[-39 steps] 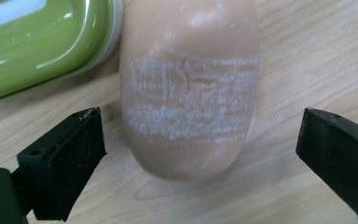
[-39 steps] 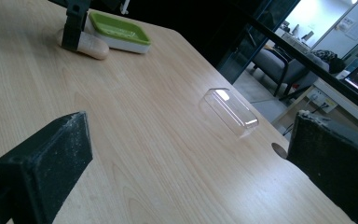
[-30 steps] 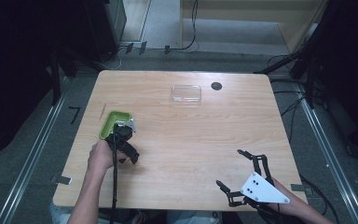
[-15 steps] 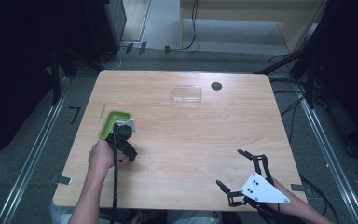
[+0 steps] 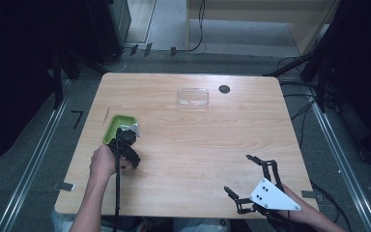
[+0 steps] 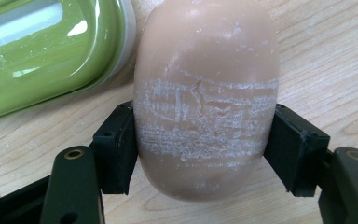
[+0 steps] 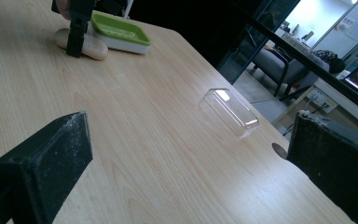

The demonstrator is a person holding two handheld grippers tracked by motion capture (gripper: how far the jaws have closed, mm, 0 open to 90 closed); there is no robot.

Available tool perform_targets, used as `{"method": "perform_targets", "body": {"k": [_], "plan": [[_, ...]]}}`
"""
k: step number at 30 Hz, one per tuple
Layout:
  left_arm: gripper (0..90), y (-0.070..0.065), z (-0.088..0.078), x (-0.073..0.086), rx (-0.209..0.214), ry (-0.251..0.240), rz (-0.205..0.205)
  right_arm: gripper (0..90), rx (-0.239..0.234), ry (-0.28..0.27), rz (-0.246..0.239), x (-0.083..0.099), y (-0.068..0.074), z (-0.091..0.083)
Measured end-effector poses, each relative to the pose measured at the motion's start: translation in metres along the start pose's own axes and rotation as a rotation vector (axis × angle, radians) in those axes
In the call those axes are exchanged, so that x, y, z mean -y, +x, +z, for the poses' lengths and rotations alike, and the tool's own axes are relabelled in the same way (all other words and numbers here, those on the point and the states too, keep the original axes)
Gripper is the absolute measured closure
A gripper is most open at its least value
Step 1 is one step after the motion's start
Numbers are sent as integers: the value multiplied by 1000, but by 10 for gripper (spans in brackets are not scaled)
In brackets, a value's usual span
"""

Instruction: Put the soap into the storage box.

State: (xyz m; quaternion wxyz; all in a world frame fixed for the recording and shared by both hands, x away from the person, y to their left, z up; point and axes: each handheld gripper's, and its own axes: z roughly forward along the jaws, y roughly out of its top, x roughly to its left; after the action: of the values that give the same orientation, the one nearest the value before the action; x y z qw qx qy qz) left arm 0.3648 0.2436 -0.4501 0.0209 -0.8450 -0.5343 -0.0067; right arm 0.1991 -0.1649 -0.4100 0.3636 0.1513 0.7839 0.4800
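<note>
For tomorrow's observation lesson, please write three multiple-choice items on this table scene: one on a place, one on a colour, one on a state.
1. Where does the clear lid lie?
A. far side of the table
B. inside the tray
C. beside the right gripper

2. What colour is the soap tray?
A. blue
B. green
C. red

3. What is the left gripper doing?
A. hanging open
B. gripping the tray
C. clamping the soap bar

Answers: 1 A, it sits near the far edge; 2 B, its top is plainly green; 3 C, both jaws press the bar's sides.
</note>
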Motion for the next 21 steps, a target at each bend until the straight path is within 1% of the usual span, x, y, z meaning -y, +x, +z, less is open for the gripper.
{"method": "perform_targets", "body": {"k": [2,7,11,14,18,21], "plan": [[332,-1,-1,0,1,7,15,0,1,0,2,0,0,0],[332,-3,-4,-1,0,15,32,0,2,0,2,0,0,0],[332,-3,-7,0,-5,19,35,0,3,-1,3,0,0,0],[332,-3,-13,0,-6,32,49,0,2,-3,1,0,-1,0],[333,-3,-16,1,-1,34,51,0,2,-3,1,0,-1,0],[332,-1,-20,1,0,44,58,0,2,-2,1,0,-1,0]]}}
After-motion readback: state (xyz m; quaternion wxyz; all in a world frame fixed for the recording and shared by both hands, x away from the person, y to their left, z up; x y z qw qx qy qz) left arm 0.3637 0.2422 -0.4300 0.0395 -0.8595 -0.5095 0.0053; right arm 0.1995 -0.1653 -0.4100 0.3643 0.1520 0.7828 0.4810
